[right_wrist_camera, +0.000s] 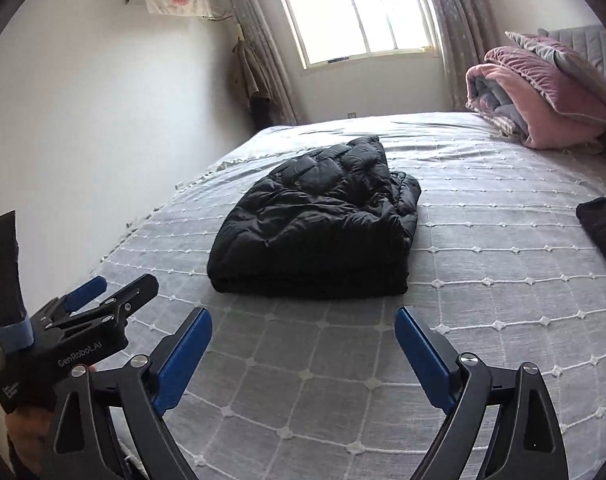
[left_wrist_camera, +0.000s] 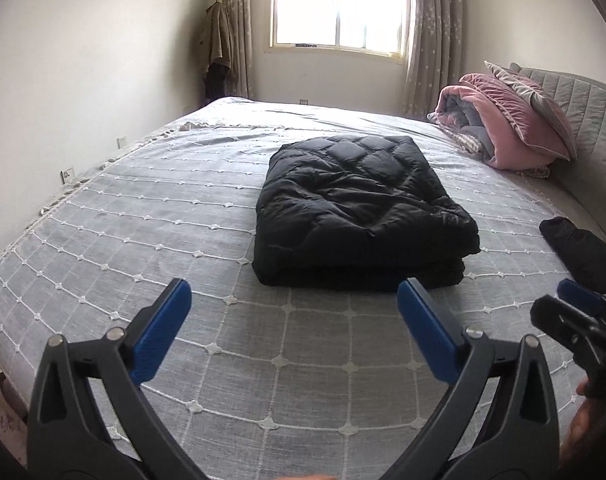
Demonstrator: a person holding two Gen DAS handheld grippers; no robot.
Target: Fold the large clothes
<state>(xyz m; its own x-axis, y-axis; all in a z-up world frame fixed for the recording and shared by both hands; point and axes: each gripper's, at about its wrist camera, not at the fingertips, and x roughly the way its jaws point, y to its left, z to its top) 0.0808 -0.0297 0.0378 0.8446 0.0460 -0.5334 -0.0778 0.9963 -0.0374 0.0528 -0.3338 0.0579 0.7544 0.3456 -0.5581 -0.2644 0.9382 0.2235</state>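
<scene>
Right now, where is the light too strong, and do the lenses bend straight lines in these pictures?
Left wrist view: the window is blown out to white, and the black folded jacket keeps little detail in its lower layers. Right wrist view: the window glares too, and the grid lines of the bedspread curve, as with a fisheye. Both views darken at the corners.

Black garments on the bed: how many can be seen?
2. A folded black puffer jacket lies mid-bed, ahead of the open left gripper and right gripper. A second black garment sits at the bed's right edge, partly cut off; more may be hidden.
</scene>
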